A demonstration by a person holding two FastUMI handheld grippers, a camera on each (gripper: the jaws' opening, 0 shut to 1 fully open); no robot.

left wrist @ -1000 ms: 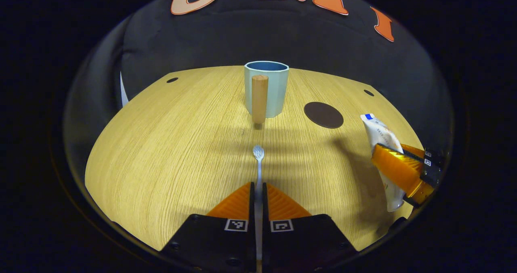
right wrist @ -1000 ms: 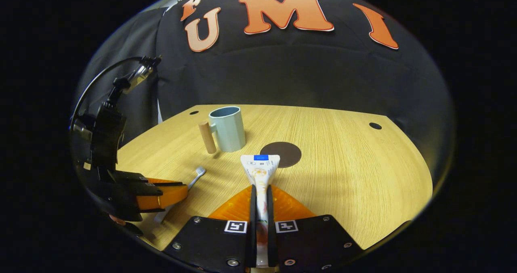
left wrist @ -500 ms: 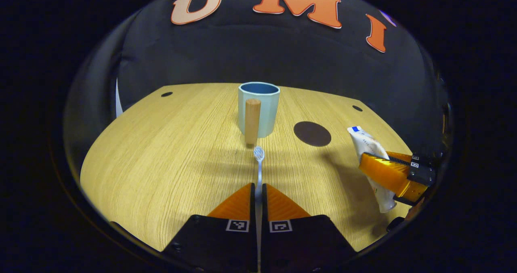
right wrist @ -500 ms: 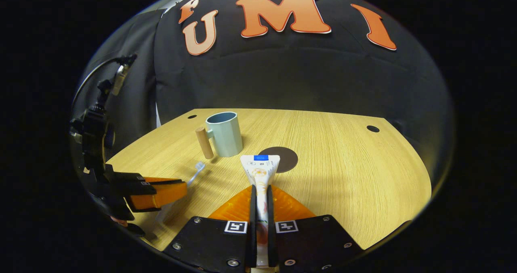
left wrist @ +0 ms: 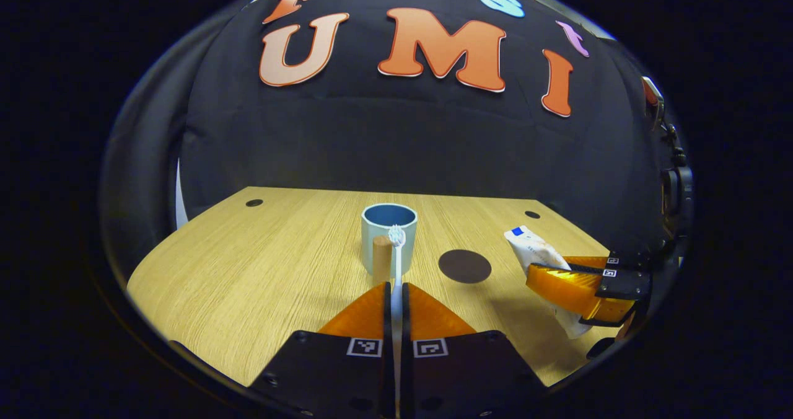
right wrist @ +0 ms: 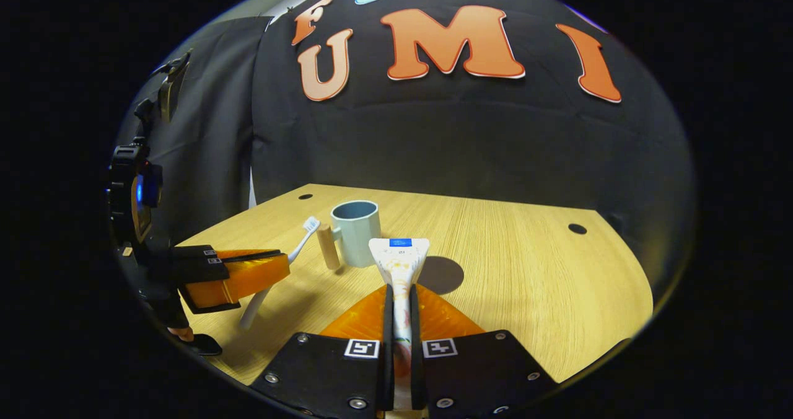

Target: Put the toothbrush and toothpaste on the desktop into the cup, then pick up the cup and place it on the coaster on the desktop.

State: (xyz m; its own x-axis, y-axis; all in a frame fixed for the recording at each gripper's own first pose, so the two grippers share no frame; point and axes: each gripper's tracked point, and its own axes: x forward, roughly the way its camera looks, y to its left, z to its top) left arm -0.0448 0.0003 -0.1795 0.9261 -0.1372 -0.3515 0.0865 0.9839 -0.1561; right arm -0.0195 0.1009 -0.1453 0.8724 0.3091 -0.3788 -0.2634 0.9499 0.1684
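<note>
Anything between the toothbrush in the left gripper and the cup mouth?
Nothing visible. The left gripper is shut on the toothbrush, held off the desk, head aimed at the cup. The cup's wooden handle faces that gripper, below the rim. The toothpaste is in the right gripper, off to the side.

toothpaste [right wrist: 399, 264] lower end and toothbrush [left wrist: 396, 255] handle hidden between clamping fingers

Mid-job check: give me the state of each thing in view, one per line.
Left claw: shut on the toothbrush.
Right claw: shut on the toothpaste.
Toothbrush: held off the desktop, head up.
Toothpaste: held.
Cup: upright, nothing inside.
Coaster: bare.
</note>
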